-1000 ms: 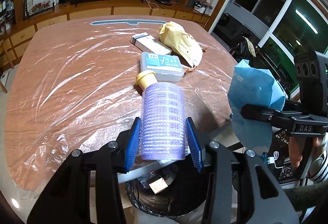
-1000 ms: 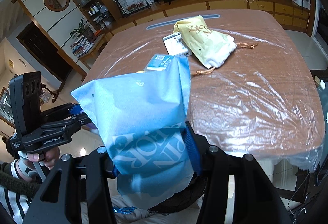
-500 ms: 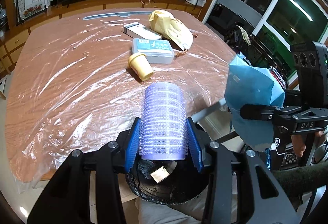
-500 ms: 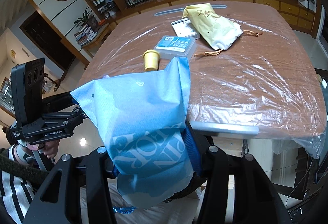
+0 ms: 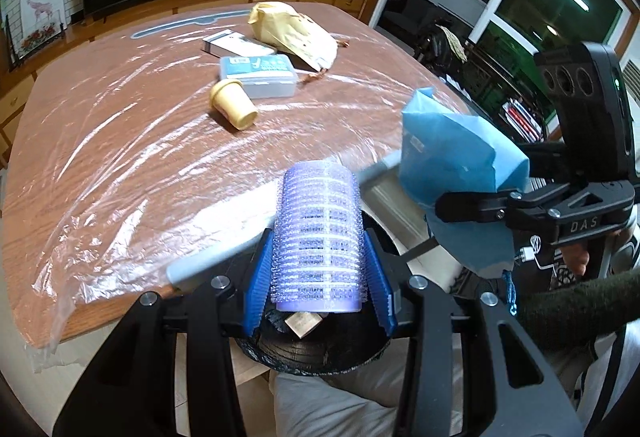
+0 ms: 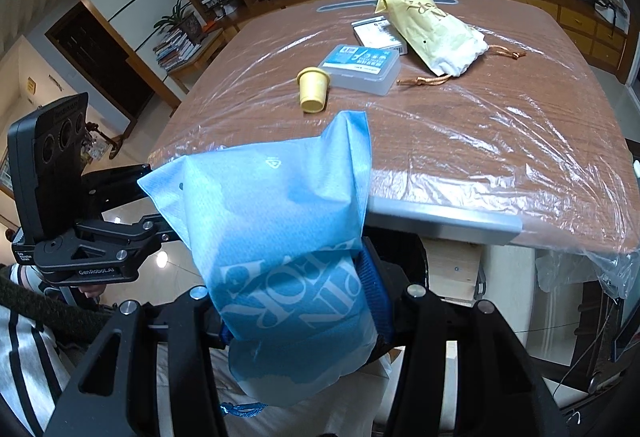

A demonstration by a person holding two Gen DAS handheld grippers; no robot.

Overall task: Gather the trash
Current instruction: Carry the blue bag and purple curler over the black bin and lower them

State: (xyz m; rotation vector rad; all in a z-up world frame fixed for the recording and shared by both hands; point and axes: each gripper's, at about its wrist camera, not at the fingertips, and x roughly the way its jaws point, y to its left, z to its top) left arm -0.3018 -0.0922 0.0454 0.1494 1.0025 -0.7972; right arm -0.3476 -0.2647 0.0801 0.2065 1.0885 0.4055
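Note:
My left gripper (image 5: 320, 277) is shut on a purple bristly hair roller (image 5: 318, 237), held upright past the table's near edge above a black-lined bin (image 5: 312, 353) that has a small tan scrap inside. My right gripper (image 6: 298, 297) is shut on a blue drawstring bag (image 6: 280, 237) with white lettering, also off the table edge; the bag hides its left finger. In the left wrist view the blue bag (image 5: 452, 173) and the right gripper's body sit to the right of the roller.
On the plastic-covered wooden table (image 5: 120, 141) lie a yellow cup (image 5: 234, 105) on its side, a clear box with a blue label (image 5: 260, 75), a white box (image 5: 236, 43) and a yellow cloth bag (image 5: 292, 33). A person's dark sleeve (image 5: 568, 305) is at right.
Both grippers have drawn back from the table with their loads; the roller now hangs beyond the table's edge over the bin, and the table's items look farther away.

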